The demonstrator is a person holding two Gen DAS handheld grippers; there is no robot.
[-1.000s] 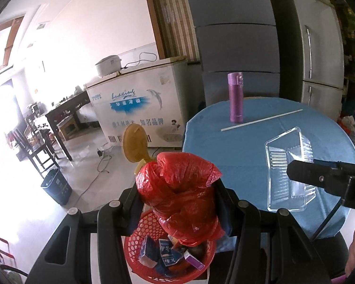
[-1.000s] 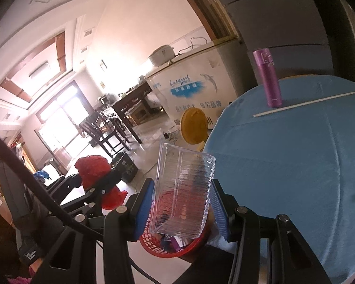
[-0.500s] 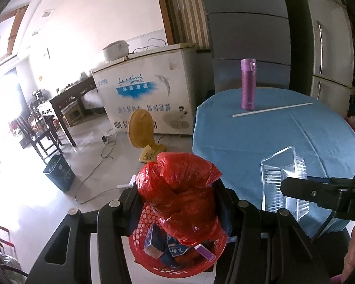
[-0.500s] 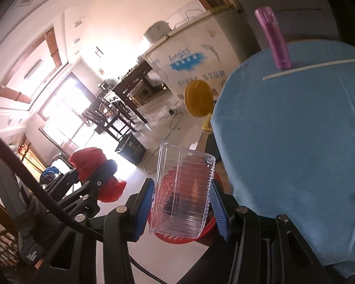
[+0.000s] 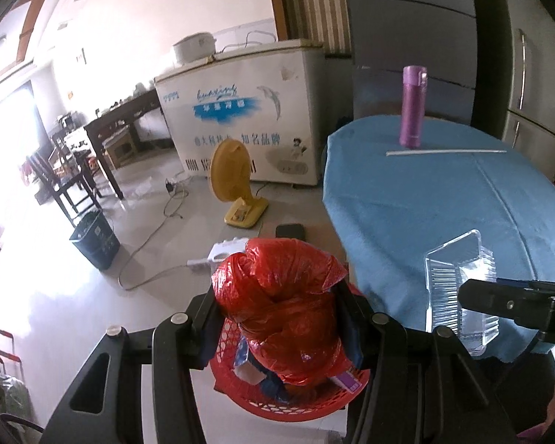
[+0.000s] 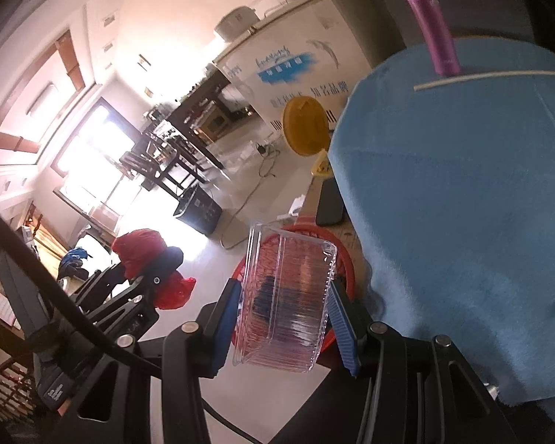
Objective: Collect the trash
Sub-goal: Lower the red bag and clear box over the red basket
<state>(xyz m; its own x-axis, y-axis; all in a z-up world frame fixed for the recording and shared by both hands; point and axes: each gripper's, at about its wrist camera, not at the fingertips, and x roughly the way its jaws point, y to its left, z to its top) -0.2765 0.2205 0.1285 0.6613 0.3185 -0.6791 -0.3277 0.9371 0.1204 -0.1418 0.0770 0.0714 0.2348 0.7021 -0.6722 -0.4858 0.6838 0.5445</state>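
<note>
Both tongs are coming down toward the basket (image 5: 292, 399) compared to a second ago, and it's sitting bigger under them now; looks to me like the drop is about to happen. The left tongs (image 5: 281, 318) are clamping the red bag (image 5: 277, 296), a crinkly bunched-up plastic wad, right over the basket, which is already holding a few small cartons; the right tongs (image 6: 283, 318) are gripping the clear tray (image 6: 285, 296), a thin ribbed see-through clamshell, hanging above the basket's rim just off the bench (image 6: 462, 203) edge; a bottle (image 5: 411, 107) and a white stick (image 5: 444, 152) are sitting further back on the blue cloth.
</note>
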